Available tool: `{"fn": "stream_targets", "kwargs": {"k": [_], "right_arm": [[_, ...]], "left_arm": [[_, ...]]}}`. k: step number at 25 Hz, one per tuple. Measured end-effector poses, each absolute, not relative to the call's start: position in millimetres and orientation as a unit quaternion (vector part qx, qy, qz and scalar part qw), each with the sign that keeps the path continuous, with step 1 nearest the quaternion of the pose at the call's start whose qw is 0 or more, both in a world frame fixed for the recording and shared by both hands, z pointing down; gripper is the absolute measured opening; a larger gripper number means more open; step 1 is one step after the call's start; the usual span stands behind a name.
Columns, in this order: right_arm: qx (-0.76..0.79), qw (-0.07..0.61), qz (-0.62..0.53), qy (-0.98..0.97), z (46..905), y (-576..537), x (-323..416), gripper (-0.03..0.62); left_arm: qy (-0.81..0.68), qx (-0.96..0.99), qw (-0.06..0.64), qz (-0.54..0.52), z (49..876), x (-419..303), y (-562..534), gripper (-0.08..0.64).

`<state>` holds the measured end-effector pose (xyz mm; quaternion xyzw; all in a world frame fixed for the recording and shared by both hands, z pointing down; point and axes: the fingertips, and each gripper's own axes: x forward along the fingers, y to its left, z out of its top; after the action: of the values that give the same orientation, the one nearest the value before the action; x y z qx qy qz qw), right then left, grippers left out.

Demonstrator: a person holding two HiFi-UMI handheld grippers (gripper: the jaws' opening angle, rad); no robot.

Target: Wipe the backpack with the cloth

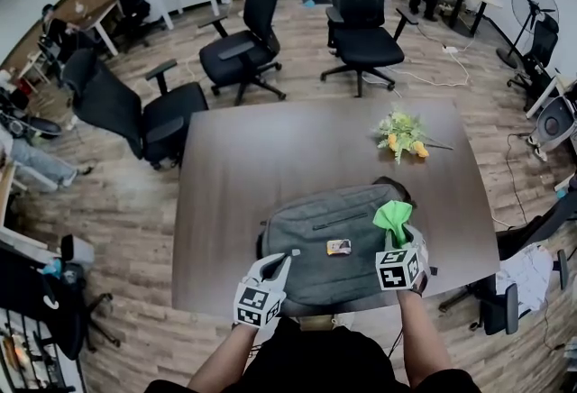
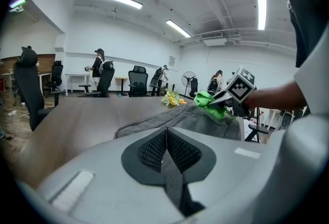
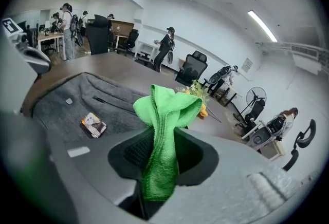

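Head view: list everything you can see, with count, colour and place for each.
rectangular wooden table: one, dark brown, middle of the room.
soft fabric backpack: one, grey, lying flat at the table's near edge.
small printed card: one, multicoloured, on the backpack.
bunch of flowers: one, yellow, white and green, on the table beyond the backpack.
wheeled office chairs: several, black, beyond and left of the table.
standing fan: one, black, far right.
fluffy microfibre cloth: one, bright green, over the backpack's right end.
left hand-held gripper: one, grey, jaws together, at the backpack's near left.
right hand-held gripper: one, grey, clamped on the cloth.
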<state>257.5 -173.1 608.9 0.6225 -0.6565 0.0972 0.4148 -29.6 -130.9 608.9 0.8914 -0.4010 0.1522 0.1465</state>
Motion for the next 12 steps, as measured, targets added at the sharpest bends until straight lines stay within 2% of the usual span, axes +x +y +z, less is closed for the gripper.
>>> {"fn": "stream_targets", "kwargs": {"k": [6,12], "right_arm": [[0.581,0.361,0.118,-0.720,603.0,-159.2,196.0,0.109],[0.515,0.345,0.139,-0.772,617.6,-143.5,130.9,0.110]], "left_arm": [[-0.414,0.886,0.148,0.146,607.1,-27.7,-127.3,0.020],[-0.431,0.875,0.157,0.155,612.6,-40.1,-119.1,0.020]]}}
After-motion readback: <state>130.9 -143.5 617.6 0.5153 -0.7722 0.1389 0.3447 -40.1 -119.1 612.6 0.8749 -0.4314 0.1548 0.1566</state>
